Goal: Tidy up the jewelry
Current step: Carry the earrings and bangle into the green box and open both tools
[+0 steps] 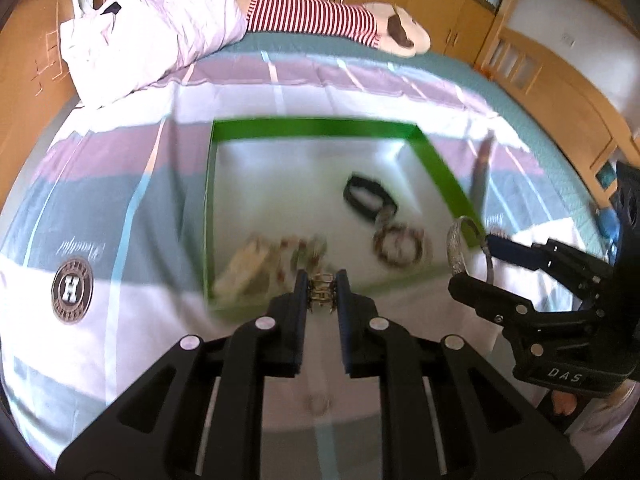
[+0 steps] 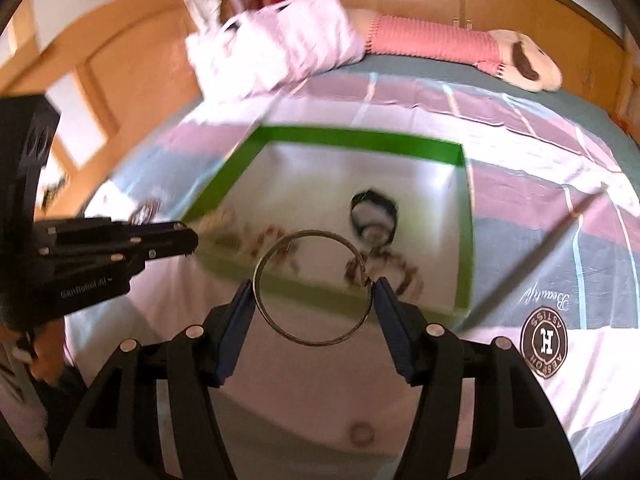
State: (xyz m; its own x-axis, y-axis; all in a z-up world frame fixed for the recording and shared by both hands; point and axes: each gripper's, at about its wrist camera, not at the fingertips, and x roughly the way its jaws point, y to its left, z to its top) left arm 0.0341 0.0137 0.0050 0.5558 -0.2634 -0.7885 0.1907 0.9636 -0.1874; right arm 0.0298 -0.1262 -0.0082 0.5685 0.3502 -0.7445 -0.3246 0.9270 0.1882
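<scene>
A green-rimmed tray (image 1: 320, 127) (image 2: 360, 142) with a white floor lies on the bed. A black band (image 1: 366, 196) (image 2: 374, 204), beaded bracelets (image 1: 400, 244) (image 2: 404, 276) and other blurred pieces lie inside it. My left gripper (image 1: 322, 290) (image 2: 188, 242) hangs over the tray's near edge, shut on a small gold-coloured piece (image 1: 322, 294). At the tray's near right corner, my right gripper (image 2: 314, 296) (image 1: 472, 260) grips a thin silver bangle (image 2: 312, 342) (image 1: 456, 248) across its width, both pads pressing on it.
A small ring (image 2: 362, 434) (image 1: 318, 404) lies on the striped bedsheet below the grippers. A long dark stick (image 1: 480, 176) (image 2: 560, 232) rests right of the tray. A pale pillow (image 1: 152, 36) and a striped plush toy (image 1: 316, 16) sit at the bed's far end, with wooden cupboards behind.
</scene>
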